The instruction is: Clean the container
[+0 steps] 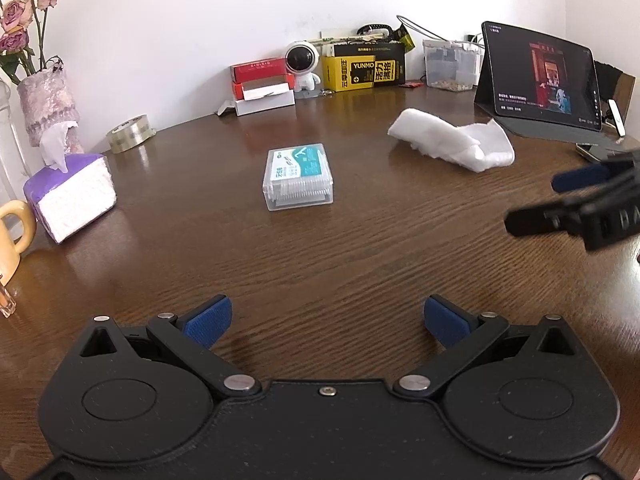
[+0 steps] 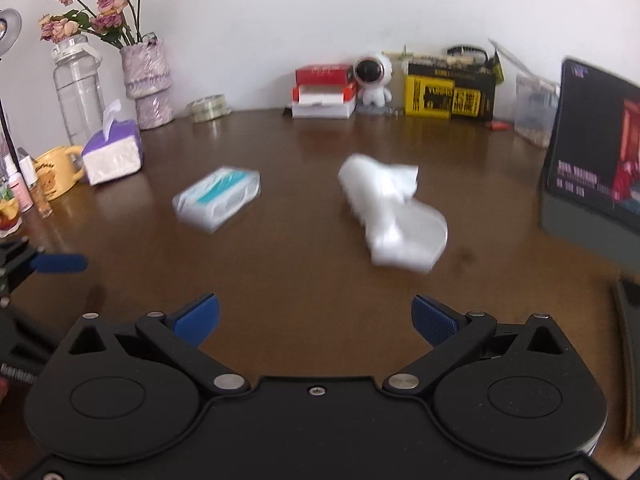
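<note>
A clear plastic container (image 1: pixel 298 178) with a teal label, full of white sticks, lies flat on the brown wooden table (image 1: pixel 320 264), straight ahead of my left gripper (image 1: pixel 327 320), which is open and empty. A crumpled white cloth (image 1: pixel 454 139) lies to the container's right. In the blurred right wrist view the container (image 2: pixel 217 197) is ahead left and the cloth (image 2: pixel 394 211) ahead, slightly right of my right gripper (image 2: pixel 315 318), which is open and empty. The right gripper also shows at the right edge of the left wrist view (image 1: pixel 576 204).
A purple tissue box (image 1: pixel 70 192), yellow mug (image 1: pixel 12 240), tape roll (image 1: pixel 130 133) and flower vase (image 1: pixel 48 104) stand at the left. Red-white boxes (image 1: pixel 262 86), an astronaut figure (image 1: pixel 303 65) and a yellow box (image 1: pixel 362 68) line the back wall. A propped tablet (image 1: pixel 542 76) stands at the right.
</note>
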